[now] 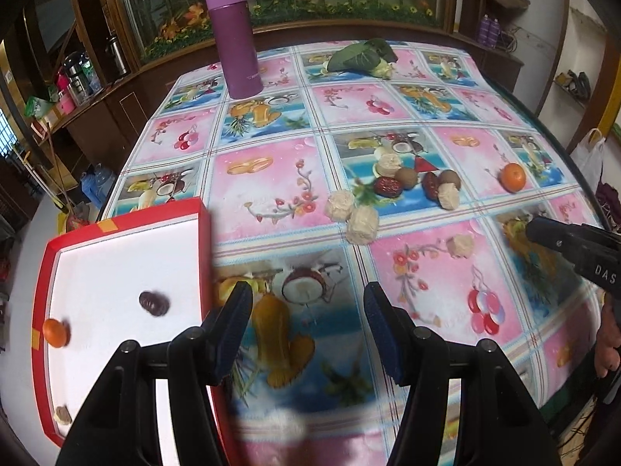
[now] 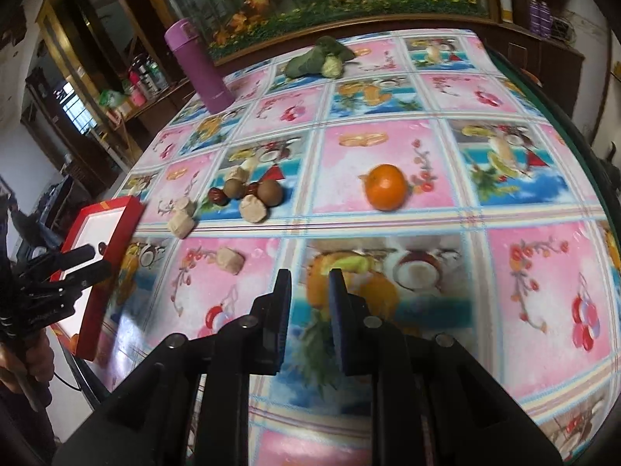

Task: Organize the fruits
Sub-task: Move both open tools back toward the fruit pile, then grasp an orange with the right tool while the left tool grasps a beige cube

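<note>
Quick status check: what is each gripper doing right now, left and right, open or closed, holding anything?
Left gripper: open, nothing between its fingers.
Right gripper: closed to a narrow gap, holding nothing.

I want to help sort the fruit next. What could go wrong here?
The red box sticks out past the table's edge, so a nudge might tip it. The small orange inside could roll toward its overhanging end. On the table, the red dates, round brown fruits and pale lumps sit crowded together, so picking one may knock another away. The other orange could roll if bumped.
</note>
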Demonstrator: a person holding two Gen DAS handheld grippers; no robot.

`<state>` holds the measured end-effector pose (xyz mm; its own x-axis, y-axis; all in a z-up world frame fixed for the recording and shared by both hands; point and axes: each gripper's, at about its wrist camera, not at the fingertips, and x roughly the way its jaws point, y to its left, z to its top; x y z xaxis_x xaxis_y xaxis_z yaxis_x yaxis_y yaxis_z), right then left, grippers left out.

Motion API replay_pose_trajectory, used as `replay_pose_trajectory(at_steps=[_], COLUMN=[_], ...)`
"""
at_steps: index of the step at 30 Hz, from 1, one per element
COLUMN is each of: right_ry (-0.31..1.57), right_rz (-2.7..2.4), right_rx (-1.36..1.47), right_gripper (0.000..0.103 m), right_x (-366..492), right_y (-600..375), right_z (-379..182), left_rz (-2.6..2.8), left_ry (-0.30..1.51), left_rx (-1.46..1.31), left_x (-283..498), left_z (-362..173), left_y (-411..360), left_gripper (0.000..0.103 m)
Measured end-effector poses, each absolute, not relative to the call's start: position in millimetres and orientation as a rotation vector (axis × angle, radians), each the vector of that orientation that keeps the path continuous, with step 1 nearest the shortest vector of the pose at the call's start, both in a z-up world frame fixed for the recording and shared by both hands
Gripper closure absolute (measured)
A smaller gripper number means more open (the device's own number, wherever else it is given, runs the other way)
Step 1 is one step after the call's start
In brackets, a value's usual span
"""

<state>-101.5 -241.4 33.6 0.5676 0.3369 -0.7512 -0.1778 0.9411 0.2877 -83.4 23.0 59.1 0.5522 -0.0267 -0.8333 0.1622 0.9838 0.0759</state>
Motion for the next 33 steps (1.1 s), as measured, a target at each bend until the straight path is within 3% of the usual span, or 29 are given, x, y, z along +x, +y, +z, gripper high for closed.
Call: replay_pose_trajectory(at_steps=[12,18,20,22,24,33], right_ry=[0.987,0.893,0.888,0.866,0.846,0.9], right_rz=[0.383,0.268,0.207,0.145,0.128,0.086], right_rx=[0.136,0.202,0.218,0.238,0.247,0.223], right_gripper=[0.082,0.082,0.075,0.052,0.046,0.047], right_x=[-53.7,-59.9,-64.5,-66.5,-64.9,-29.4], right_y=[-194.8,-247.4,-271.5,-287.5,-294.2,-282.0], right_z=[21.3,37.6,38.0,38.6,39.4,20.5], left_rz=[-0.145,-0.192,-0.203,-0.218,-0.205,-0.196], left_ry=[1.033,1.027,1.033,1.03,1.031,1.067], left_rx=[0.126,0.151,0.154,0.161,0.174,0.136], left_x=[-48.8,-44.6,-42.0,-41.8,-40.5,-33.2], left_z=[43.1,44.9,42.7,41.9,39.8,28.6], left_y=[14.1,2.0,-4.7,-9.2,-8.6,-3.6], left_gripper=[0.044,0.044,0.044,0.044,0.044,0.044])
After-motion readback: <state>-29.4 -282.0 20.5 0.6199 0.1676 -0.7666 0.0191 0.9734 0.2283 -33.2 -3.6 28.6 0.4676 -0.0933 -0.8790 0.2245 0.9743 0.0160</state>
